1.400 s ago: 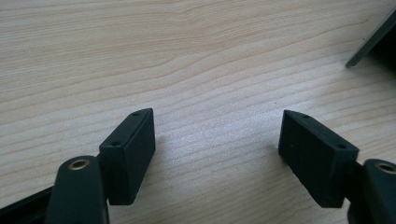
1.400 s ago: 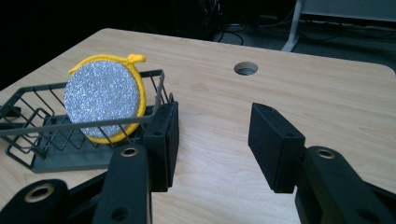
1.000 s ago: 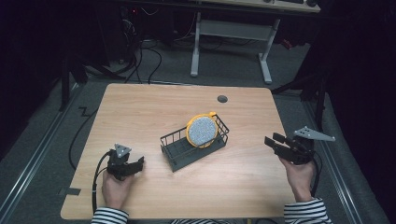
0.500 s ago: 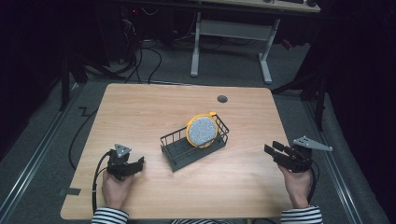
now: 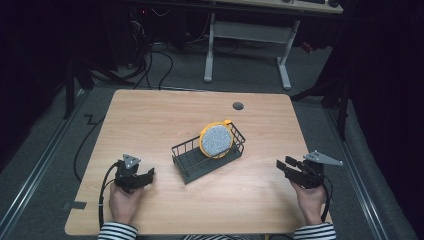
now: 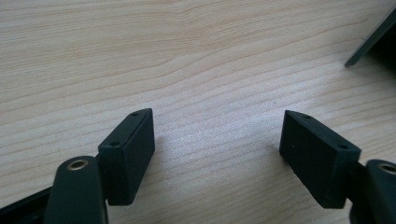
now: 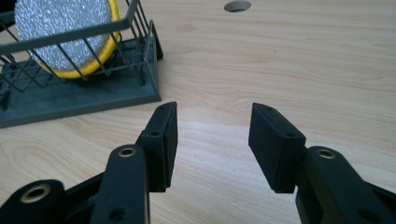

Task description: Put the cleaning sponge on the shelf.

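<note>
Your left gripper [image 6: 217, 140] and right gripper [image 7: 212, 135] both sit spread and empty; the rack [image 7: 84, 100] lies just beyond your right fingers [image 7: 163, 135].

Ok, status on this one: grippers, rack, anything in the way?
Left gripper open, empty. Right gripper open, empty. Yellow-rimmed scrubber leaning in wire rack. Nothing between.

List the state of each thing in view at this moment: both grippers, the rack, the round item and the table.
Left gripper: open, holding nothing, low over the table.
Right gripper: open, holding nothing, pointing towards the rack.
Dark grey wire dish rack: upright, set at an angle to the table's edges.
Round yellow-rimmed silver scrubber: standing on edge inside the rack, leaning on its wires.
Light wooden table: round cable hole uncovered.
</note>
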The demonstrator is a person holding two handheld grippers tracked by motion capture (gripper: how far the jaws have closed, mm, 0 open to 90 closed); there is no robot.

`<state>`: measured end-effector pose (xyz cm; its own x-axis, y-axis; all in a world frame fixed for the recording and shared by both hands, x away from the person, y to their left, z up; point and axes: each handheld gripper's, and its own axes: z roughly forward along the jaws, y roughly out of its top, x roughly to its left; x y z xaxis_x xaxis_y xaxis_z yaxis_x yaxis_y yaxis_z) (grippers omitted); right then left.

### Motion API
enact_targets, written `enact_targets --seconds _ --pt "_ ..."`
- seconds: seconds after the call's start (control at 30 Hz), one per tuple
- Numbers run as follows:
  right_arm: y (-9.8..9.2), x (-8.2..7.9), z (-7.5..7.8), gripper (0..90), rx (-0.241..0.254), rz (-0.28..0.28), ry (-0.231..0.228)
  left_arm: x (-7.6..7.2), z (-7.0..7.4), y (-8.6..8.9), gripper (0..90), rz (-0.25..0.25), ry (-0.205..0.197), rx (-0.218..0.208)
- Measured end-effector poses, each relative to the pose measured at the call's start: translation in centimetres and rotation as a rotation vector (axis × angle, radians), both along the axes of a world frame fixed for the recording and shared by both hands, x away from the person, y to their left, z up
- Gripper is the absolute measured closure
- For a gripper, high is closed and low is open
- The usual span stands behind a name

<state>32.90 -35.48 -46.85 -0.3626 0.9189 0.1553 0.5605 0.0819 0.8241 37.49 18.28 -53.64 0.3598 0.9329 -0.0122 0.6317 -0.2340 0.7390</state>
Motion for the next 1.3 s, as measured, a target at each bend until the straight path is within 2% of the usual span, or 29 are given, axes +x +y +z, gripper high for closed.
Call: enact_targets --seconds 0.1,0.73,1.0,1.07,1.3 --pt "0.2 0.0 -0.8 52.5 -0.005 -0.003 0.02 0.0 0.0 0.0 27.1 0.0 -0.001 -0.001" --pt "0.6 0.4 -3.9 49.6 -0.045 -0.017 0.067 0.0 0.0 0.0 27.1 0.002 -0.001 0.0" --pt "1.5 0.9 -4.8 48.1 -0.085 -0.013 0.077 0.0 0.0 0.0 27.0 0.003 -0.002 0.001" --pt "1.7 1.1 -5.2 47.7 -0.108 -0.016 0.076 0.0 0.0 0.0 27.0 0.003 -0.002 0.001" --pt "2.5 1.5 -6.0 46.5 -0.13 -0.016 0.095 0.0 0.0 0.0 26.7 0.002 -0.002 0.001"
